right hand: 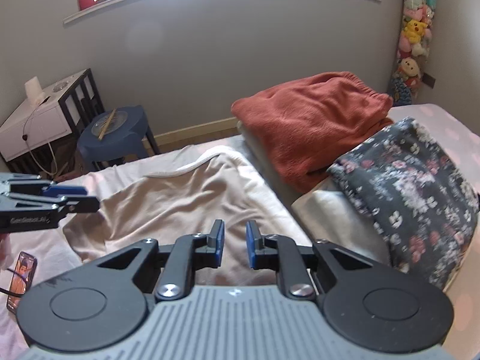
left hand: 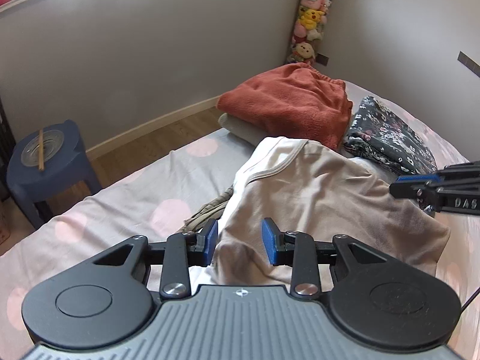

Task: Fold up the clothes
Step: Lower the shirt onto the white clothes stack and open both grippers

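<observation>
Beige garment (left hand: 315, 192) lies rumpled, neckline toward the folded rust-red fleece (left hand: 288, 105).

The left gripper (left hand: 240, 241) hung above the near edge of a beige garment (left hand: 324, 204), its blue-padded fingers (left hand: 211, 240) parted with nothing between them. The garment lay rumpled on a bed sheet (left hand: 126, 210) printed with pale pink dots, its trimmed neckline turned toward the far side. A striped cloth (left hand: 207, 213) poked out from under its left edge. Beyond it a rust-red fleece garment (left hand: 288, 105) sat folded on a pale roll, just beside a dark floral garment (left hand: 390, 141). The right gripper (left hand: 420, 187) entered from the right edge over the beige garment; its opening could not be judged. On the floor to the left stood a blue stool (left hand: 51, 168) bearing a glass dish (left hand: 42, 147) with a wooden stick (left hand: 41, 150) across it. Plush toys (left hand: 312, 18) filled a tall column in the corner.
</observation>
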{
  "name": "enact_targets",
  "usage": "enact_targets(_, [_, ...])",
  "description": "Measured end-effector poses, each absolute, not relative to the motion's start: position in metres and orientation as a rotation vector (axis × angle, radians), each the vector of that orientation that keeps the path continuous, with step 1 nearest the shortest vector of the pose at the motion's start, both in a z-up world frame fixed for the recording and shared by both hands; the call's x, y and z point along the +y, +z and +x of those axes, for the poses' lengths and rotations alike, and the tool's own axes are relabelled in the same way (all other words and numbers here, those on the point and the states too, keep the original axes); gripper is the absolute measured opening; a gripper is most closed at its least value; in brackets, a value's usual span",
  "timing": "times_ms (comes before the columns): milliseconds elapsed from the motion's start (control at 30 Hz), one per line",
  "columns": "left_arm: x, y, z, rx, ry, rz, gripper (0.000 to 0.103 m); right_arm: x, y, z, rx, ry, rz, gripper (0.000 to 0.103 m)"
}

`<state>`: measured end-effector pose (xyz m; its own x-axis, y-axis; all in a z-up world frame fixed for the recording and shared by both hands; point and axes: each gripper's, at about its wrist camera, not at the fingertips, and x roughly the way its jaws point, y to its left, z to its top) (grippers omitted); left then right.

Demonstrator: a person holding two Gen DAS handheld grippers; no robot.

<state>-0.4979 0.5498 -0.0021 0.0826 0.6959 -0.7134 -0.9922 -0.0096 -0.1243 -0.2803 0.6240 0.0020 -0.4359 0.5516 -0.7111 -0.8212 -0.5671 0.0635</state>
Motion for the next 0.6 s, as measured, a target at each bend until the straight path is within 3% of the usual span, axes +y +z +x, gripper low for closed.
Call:
enact_targets(367, [0.591,-0.05,-0.493,0.627,1.39,-0.718,0.03,0.665,-0.061,-0.269,0.626,1.945,-0.799,0.004])
enact_targets(600, [0.584,-0.04,-0.491,0.627,1.351,-0.709,0.03,0.67,-0.056,-0.265,0.688,1.93,-0.763,0.003])
